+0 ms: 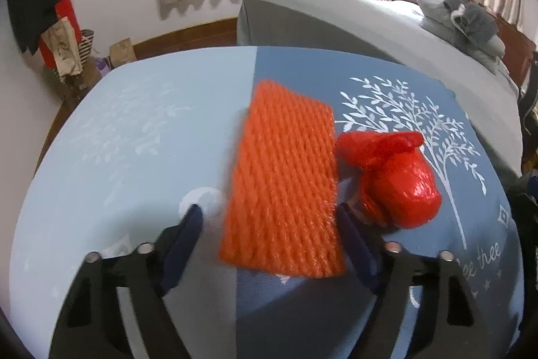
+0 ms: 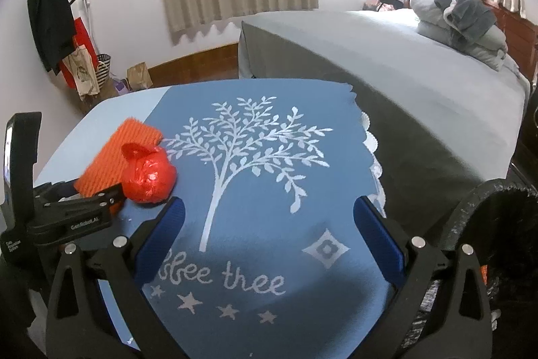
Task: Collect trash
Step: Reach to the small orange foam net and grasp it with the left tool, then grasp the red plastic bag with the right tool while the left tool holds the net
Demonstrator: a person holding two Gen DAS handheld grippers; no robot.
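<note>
**Orange net between spread fingers**

While the left gripper [image 1: 269, 217] reaches over the blue tablecloth [image 1: 134, 130], its jaws stand apart around the orange foam net [image 1: 285, 187], which looks blurred; contact cannot be told. A knotted red bag [image 1: 396, 180] lies just beside the net. Spread wide, the right gripper [image 2: 269, 214] holds nothing above the tree print [image 2: 242, 143], near a black bin [image 2: 504, 224].
</note>
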